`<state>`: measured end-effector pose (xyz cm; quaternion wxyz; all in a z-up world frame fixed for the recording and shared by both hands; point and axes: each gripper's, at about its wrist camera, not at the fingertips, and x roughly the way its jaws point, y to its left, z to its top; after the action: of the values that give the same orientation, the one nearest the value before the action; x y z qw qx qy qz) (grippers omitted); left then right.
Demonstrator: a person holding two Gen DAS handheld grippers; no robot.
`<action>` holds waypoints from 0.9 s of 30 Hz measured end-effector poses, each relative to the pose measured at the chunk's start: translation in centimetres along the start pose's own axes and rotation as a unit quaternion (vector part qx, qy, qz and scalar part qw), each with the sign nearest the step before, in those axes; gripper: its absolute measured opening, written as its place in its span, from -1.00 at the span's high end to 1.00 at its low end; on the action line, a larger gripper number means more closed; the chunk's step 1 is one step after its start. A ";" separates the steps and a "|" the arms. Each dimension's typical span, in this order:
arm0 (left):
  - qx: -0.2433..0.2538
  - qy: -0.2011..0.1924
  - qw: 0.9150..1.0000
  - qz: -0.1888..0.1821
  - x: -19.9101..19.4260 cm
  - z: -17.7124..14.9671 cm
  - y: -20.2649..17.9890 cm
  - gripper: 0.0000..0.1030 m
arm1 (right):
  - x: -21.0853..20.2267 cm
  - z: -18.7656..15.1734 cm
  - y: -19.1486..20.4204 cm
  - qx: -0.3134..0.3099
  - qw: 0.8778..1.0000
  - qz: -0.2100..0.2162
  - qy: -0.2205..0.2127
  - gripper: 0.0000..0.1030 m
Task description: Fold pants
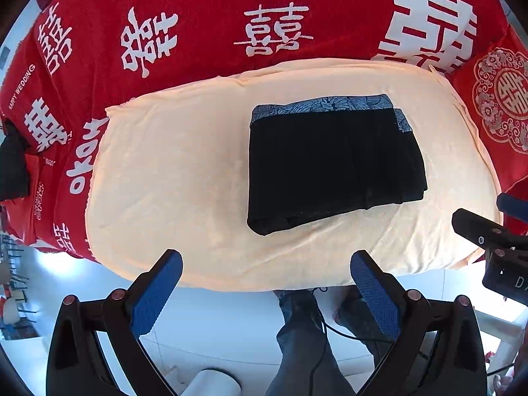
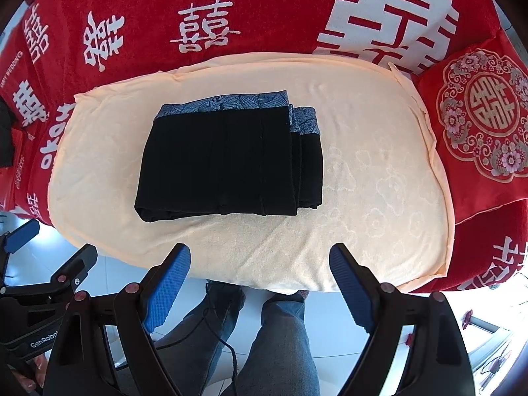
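The folded pants point(image 1: 333, 165) lie ahead of both wide-open, empty grippers, left gripper point(image 1: 265, 264) and right gripper point(image 2: 260, 257), long axis crosswise, neither clearly nearer.

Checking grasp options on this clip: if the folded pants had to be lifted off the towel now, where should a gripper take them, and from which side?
Probably the near folded edge of the pants, approached from the front. The layers there end in one rounded fold facing both open grippers, left gripper and right gripper. The right side shows staggered loose layers, likelier to fall open above the towel.

"HAPPY WEDDING" on red blanket point(image 1: 204, 6)
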<state>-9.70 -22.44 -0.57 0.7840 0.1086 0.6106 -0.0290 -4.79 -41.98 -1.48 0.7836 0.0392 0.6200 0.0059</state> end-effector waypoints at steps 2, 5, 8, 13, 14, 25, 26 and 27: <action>0.001 -0.001 1.000 0.001 -0.1 0.0 0.0 -0.98 | -0.1 0.0 0.2 -0.006 1.000 -0.002 -0.004 -0.72; 0.001 -0.003 1.000 -0.001 -0.1 0.0 0.0 -0.98 | -0.2 -0.1 0.5 -0.007 1.000 -0.003 -0.004 -0.72; 0.000 -0.004 1.000 -0.002 -0.2 0.0 0.2 -0.99 | -0.2 0.0 0.5 -0.008 1.000 -0.003 -0.004 -0.72; 0.000 -0.004 1.000 -0.004 -0.2 0.0 0.3 -0.98 | -0.2 0.0 0.5 -0.006 1.000 -0.004 -0.005 -0.72; -0.001 -0.004 1.000 -0.005 -0.2 0.0 0.3 -0.99 | -0.3 0.0 0.5 -0.006 1.000 -0.004 -0.005 -0.72; 0.000 -0.008 1.000 -0.011 -0.3 0.0 0.1 -0.98 | -0.3 -0.1 0.7 -0.006 1.000 -0.004 -0.005 -0.72; -0.001 -0.008 1.000 -0.011 -0.3 0.0 0.1 -0.98 | -0.3 0.0 0.7 -0.007 1.000 -0.005 -0.005 -0.72; -0.002 -0.007 1.000 -0.012 -0.3 -0.1 0.1 -0.98 | -0.3 0.0 0.7 -0.007 1.000 -0.004 -0.005 -0.72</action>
<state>-9.84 -22.34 -0.26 0.7883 0.0999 0.6060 -0.0382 -4.87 -41.31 -1.16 0.7867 0.0310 0.6165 0.0066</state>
